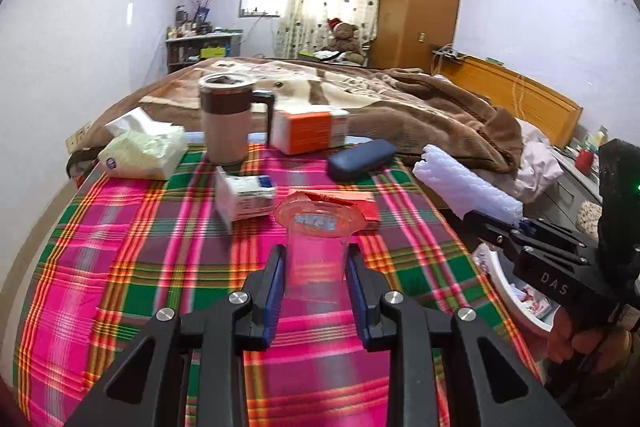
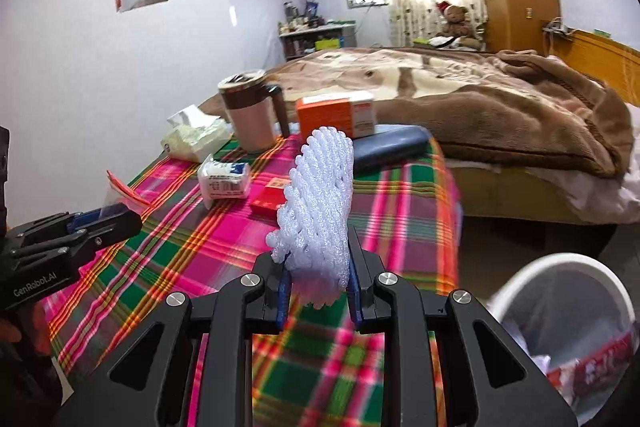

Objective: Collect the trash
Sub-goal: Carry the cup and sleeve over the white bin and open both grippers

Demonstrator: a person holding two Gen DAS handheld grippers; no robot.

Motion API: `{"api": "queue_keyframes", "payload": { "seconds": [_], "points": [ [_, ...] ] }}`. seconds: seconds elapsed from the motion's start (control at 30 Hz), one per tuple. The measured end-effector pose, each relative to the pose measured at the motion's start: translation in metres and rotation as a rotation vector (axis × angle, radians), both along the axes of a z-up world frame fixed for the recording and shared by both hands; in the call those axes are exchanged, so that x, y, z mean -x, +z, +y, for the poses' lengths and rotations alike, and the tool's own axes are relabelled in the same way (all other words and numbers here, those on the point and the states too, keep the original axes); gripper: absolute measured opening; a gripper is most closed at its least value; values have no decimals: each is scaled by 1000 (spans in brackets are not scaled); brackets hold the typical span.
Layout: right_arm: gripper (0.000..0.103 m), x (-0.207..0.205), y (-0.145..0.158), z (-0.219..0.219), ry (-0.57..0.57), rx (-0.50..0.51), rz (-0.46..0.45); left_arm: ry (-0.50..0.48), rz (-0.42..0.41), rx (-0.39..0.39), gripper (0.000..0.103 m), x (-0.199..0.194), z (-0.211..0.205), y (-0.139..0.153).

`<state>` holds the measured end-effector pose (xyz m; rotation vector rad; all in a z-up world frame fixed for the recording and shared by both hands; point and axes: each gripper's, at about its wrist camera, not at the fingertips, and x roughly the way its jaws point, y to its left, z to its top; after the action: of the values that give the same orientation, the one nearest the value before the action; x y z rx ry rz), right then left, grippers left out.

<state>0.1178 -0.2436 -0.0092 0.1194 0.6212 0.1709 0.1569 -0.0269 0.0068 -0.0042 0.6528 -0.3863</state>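
My left gripper [image 1: 316, 259] is shut on a clear plastic cup [image 1: 318, 247] with a peeled red-rimmed lid, held above the plaid tablecloth [image 1: 140, 267]. My right gripper [image 2: 318, 259] is shut on a white foam net sleeve [image 2: 318, 199], held upright over the table's right part; the sleeve also shows in the left wrist view [image 1: 464, 183]. The left gripper shows at the left edge of the right wrist view [image 2: 116, 215]. A white trash bin [image 2: 560, 311] with scraps inside stands on the floor at the lower right.
On the table stand a brown lidded mug [image 1: 226, 119], a tissue pack [image 1: 140, 151], an orange box [image 1: 312, 131], a white medicine box [image 1: 244, 199], a red box [image 1: 360, 203] and a dark blue case [image 1: 362, 159]. A bed with a brown blanket [image 1: 400, 99] lies behind.
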Motion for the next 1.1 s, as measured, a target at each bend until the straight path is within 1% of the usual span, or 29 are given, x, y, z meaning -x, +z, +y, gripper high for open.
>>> {"api": "queue_keyframes", "payload": {
  "seconds": [0.2, 0.33, 0.43, 0.6, 0.73, 0.83, 0.93, 1.03, 1.1],
  "points": [
    [23, 26, 4, -22, -71, 0, -29, -54, -1, 4, 30, 17, -27, 0],
    [23, 36, 0, -39, -125, -4, -21, -94, -3, 9, 30, 24, -49, 2],
    [23, 44, -3, -52, -178, 13, -17, -136, -13, 9, 30, 31, -70, 4],
    [23, 64, -3, -79, -266, 1, -10, -214, -9, 13, 30, 38, -110, 5],
    [23, 81, -5, -99, -331, -9, -2, -288, -4, 9, 30, 44, -145, 2],
    [23, 89, -7, -110, -391, 15, 5, -343, 17, 19, 30, 48, -174, -2],
    [23, 95, -11, -123, -433, 14, 21, -382, 17, 14, 30, 53, -193, -4],
    [24, 102, -17, -136, -475, 34, 42, -414, 28, 10, 30, 54, -216, -7],
    [24, 103, -20, -144, -496, 26, 61, -427, 30, 1, 30, 55, -227, -10]
  ]
}}
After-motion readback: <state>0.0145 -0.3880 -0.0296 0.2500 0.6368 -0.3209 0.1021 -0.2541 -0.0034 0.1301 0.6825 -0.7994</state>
